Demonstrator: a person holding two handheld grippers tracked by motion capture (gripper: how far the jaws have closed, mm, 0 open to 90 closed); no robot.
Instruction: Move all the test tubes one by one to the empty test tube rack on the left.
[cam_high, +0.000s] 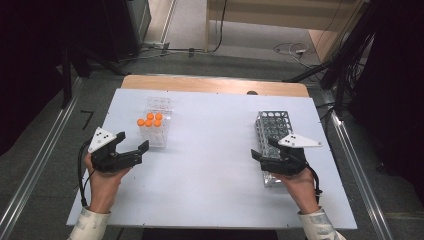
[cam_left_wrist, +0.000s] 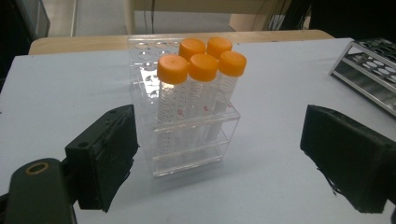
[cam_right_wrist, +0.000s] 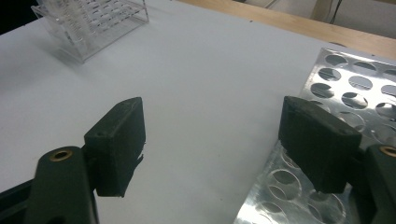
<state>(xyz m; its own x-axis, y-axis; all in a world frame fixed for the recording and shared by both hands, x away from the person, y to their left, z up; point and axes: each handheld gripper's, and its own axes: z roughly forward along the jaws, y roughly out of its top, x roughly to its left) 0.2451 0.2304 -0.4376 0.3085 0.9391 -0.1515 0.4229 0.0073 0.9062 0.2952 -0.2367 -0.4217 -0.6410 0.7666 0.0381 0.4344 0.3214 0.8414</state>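
My left gripper (cam_left_wrist: 219, 158) has its jaws spread wide with nothing between them. Straight ahead of the gap, near but not touching, stands the clear rack (cam_left_wrist: 194, 140) with five orange-capped tubes (cam_left_wrist: 201, 88) upright, long axes vertical, clustered at the end facing my fingers. My right gripper (cam_right_wrist: 224, 149) is also wide open and holds nothing; its far jaw hangs over the near corner of the empty metal rack (cam_right_wrist: 355, 88). I judge the left hand far nearer the tubes, and a jaw approach from the side would suit their upright stance.
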